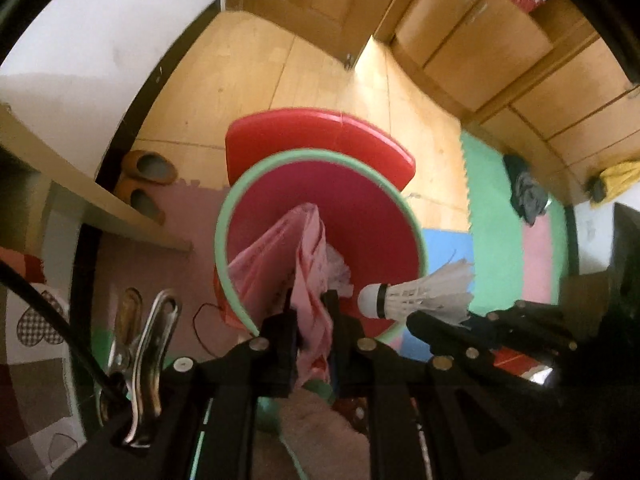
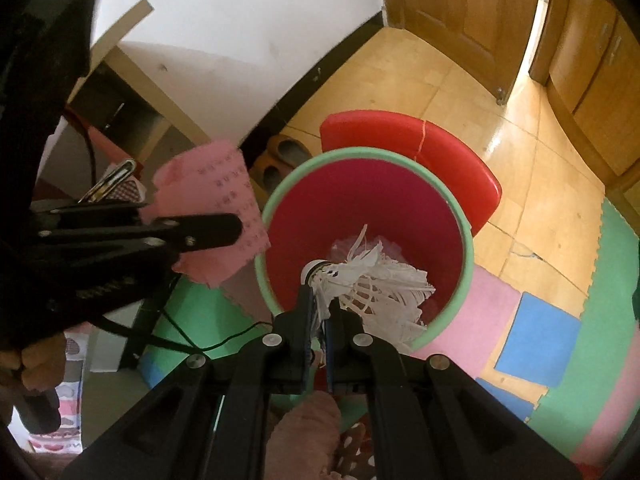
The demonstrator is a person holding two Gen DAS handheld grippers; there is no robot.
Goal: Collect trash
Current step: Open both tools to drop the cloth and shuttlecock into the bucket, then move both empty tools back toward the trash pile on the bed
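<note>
- The jaws of the left gripper (image 1: 310, 312) are clamped on a crumpled pink printed plastic bag (image 1: 288, 264), held over the near rim of the round red waste bin with a pale green rim (image 1: 320, 156), seemingly so it falls inside once let go.
- The jaws of the right gripper (image 2: 322, 308) pinch a worn white feather shuttlecock (image 2: 368, 280) by its feathers near the cork, directly above the bin's mouth.
- Behind the bin stands a red plastic stool (image 2: 440, 148) on the floor.

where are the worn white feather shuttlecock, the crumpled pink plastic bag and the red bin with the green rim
worn white feather shuttlecock (image 2: 372, 284): right wrist view, on the feather skirt
crumpled pink plastic bag (image 1: 276, 264): left wrist view, on the bunched film above the fingers
red bin with the green rim (image 2: 360, 156): right wrist view, on the far rim
</note>
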